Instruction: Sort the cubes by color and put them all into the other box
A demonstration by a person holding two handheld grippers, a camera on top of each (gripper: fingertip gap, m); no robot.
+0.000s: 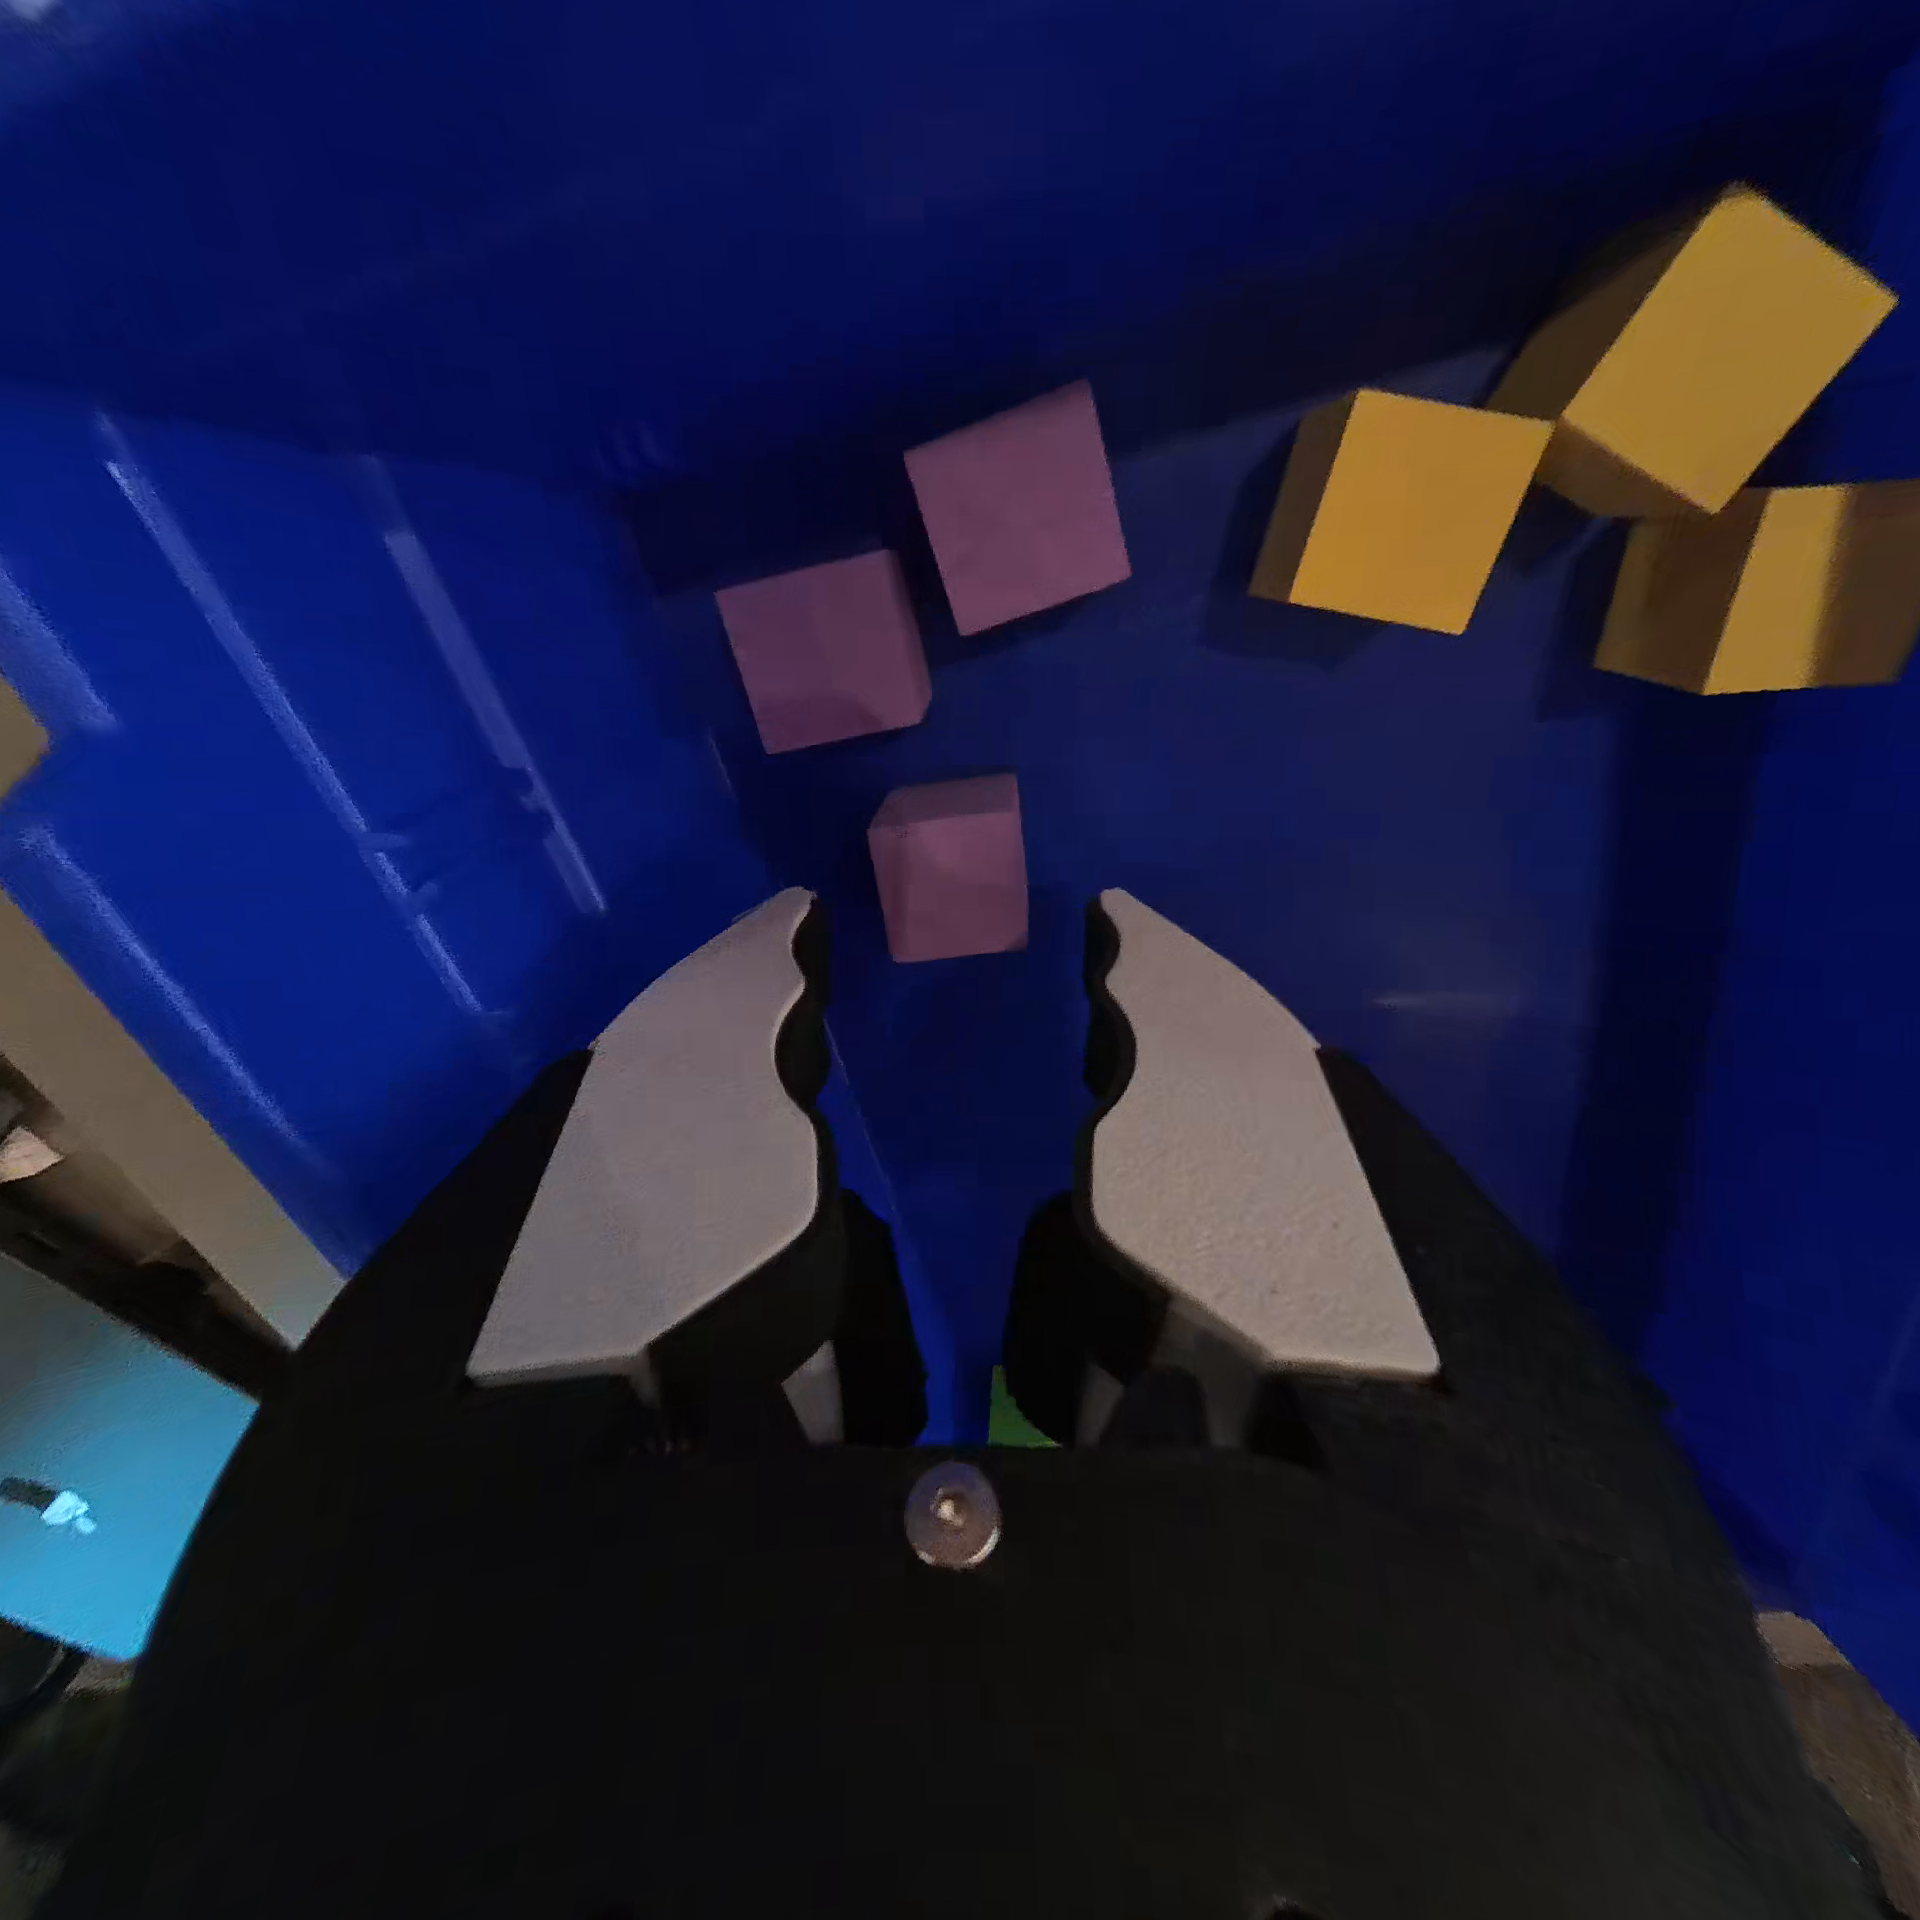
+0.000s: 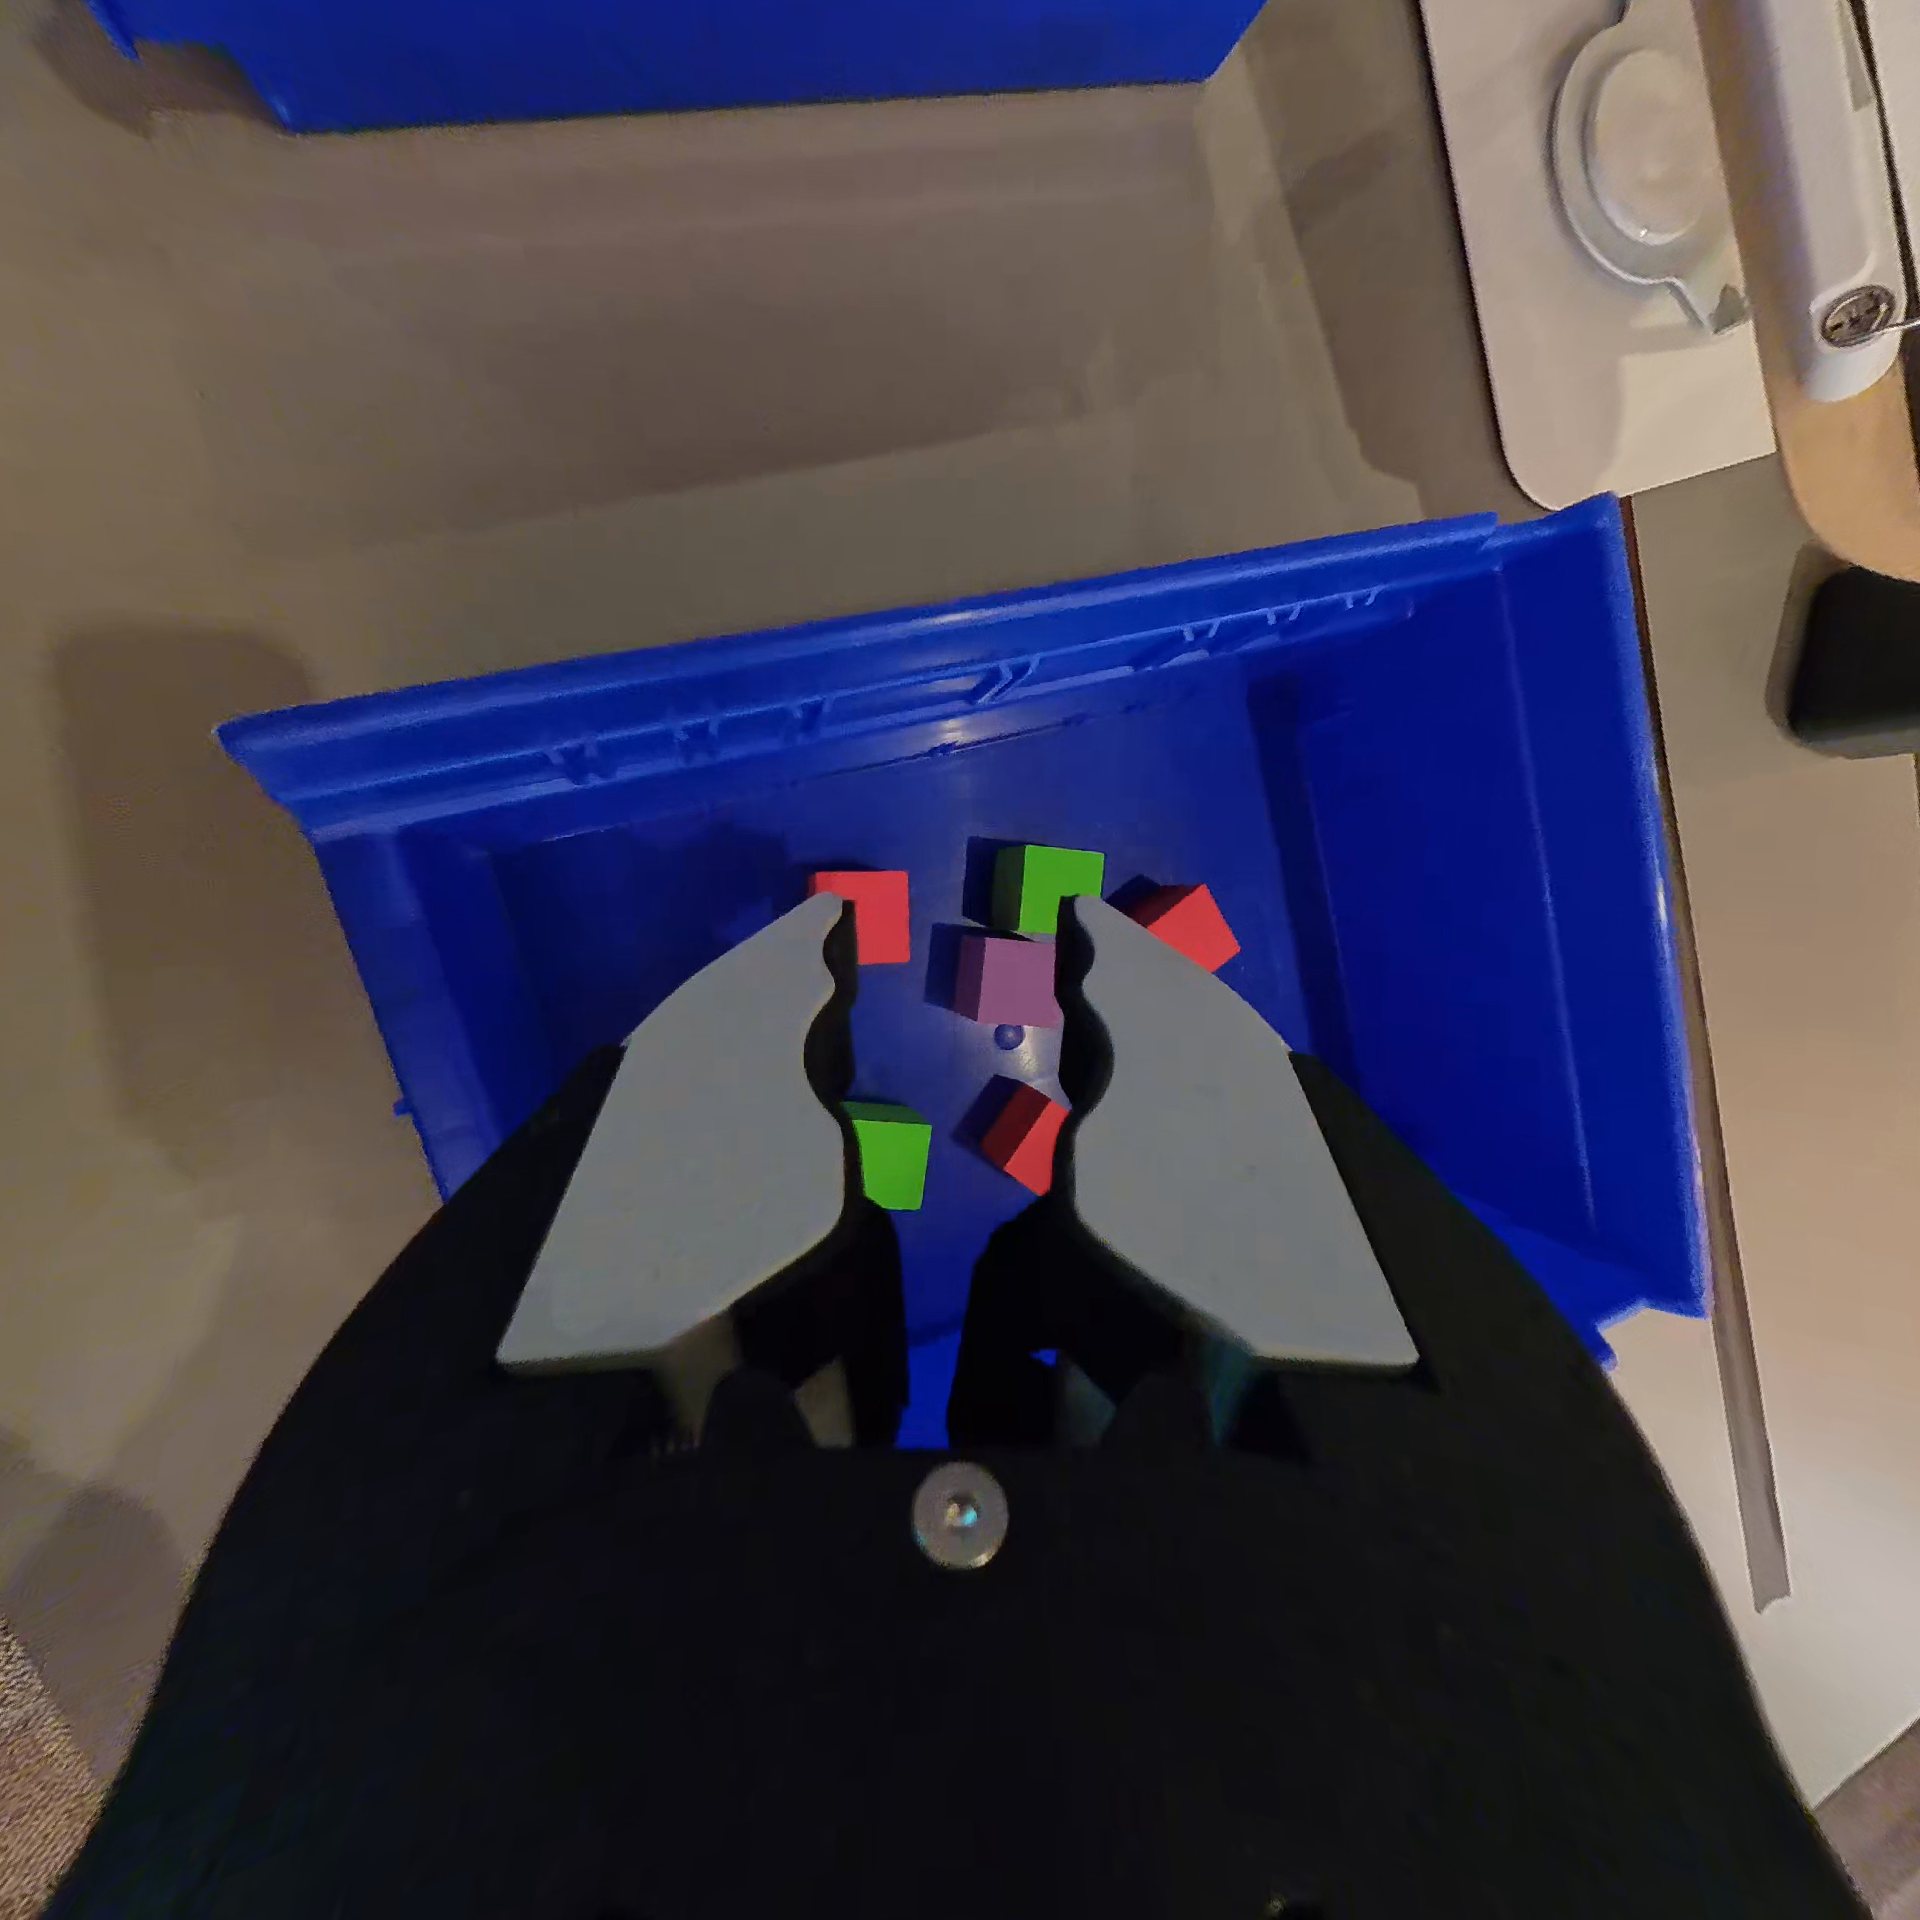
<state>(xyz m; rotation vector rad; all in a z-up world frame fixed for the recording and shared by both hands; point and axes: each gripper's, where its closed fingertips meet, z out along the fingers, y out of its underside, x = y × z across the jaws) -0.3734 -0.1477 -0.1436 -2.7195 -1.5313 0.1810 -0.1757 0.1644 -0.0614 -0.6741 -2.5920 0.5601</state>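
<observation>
My left gripper (image 1: 951,909) is open and empty inside a blue bin (image 1: 312,675). A small purple cube (image 1: 951,868) sits just beyond the fingertips, apart from them. Two more purple cubes (image 1: 821,649) (image 1: 1018,509) lie farther in, and three yellow cubes (image 1: 1392,509) (image 1: 1704,353) (image 1: 1766,587) lie to the right. My right gripper (image 2: 956,909) is open and empty above another blue bin (image 2: 1455,935). That bin holds a purple cube (image 2: 1003,977), two green cubes (image 2: 1044,883) (image 2: 888,1153) and three red cubes (image 2: 873,914) (image 2: 1190,925) (image 2: 1023,1138).
A third blue bin (image 2: 675,52) stands at the far edge of the beige table (image 2: 520,416). A white device with a handle (image 2: 1662,239) sits at the far right. A light blue object (image 1: 94,1455) shows at the lower left of the left wrist view.
</observation>
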